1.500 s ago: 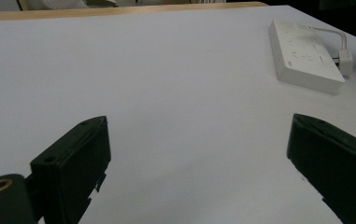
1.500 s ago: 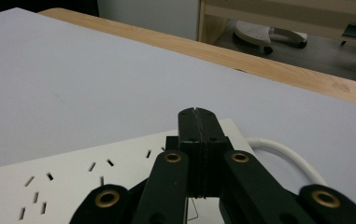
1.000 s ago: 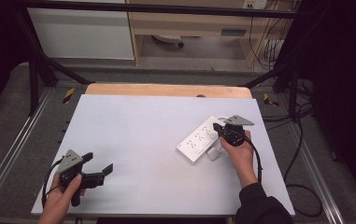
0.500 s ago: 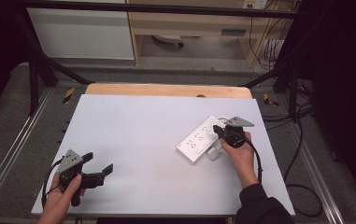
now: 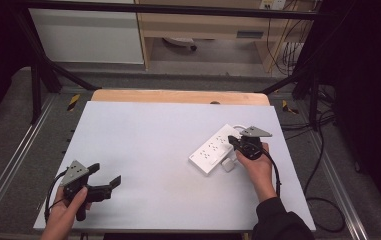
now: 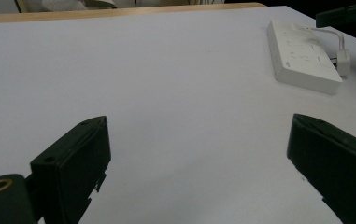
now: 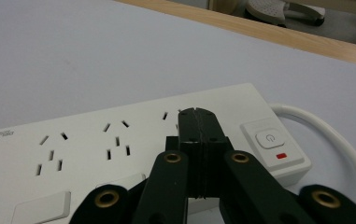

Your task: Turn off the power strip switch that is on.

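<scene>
Hovering over the white power strip (image 7: 133, 140), near its switch (image 7: 270, 138), the closed right hand-held gripper (image 7: 198, 116) is being held; the left hand-held gripper (image 6: 199, 154) is being kept open, well apart.

The right hand-held gripper (image 5: 234, 142), its jaws pressed together, has crept a little along the white rectangular plastic power strip (image 5: 212, 152) toward the end with the switch, its tips now over the strip's top face. The hand (image 5: 256, 167) holding it has shifted slightly with it.
</scene>
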`<state>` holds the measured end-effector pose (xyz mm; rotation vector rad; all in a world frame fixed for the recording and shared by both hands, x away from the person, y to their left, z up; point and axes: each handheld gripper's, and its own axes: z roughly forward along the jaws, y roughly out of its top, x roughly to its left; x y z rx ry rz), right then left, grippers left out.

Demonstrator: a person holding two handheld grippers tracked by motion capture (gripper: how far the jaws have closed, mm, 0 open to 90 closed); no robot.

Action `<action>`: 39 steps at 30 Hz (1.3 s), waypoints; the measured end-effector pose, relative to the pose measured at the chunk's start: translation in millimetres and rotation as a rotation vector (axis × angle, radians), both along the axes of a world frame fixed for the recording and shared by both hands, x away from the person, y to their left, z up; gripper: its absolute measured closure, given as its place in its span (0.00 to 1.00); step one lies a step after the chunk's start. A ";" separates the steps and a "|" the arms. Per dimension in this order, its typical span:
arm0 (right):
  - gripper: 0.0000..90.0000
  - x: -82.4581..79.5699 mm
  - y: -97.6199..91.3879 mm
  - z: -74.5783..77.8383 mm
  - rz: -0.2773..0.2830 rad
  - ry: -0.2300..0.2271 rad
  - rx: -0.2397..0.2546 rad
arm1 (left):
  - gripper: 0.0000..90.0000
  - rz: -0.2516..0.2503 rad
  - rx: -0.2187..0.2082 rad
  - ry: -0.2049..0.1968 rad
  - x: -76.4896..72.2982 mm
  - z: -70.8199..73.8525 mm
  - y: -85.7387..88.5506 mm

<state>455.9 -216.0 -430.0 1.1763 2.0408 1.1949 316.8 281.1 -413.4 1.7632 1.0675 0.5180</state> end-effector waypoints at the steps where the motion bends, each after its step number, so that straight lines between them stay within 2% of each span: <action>1: 1.00 0.0 0.1 -0.1 0.001 -0.001 -0.001 | 0.07 0.000 0.001 0.000 0.0 0.0 0.0; 39: 1.00 -1.2 2.8 -5.5 0.020 0.022 -0.017 | 0.07 -0.004 0.001 -0.001 -0.2 0.2 -0.5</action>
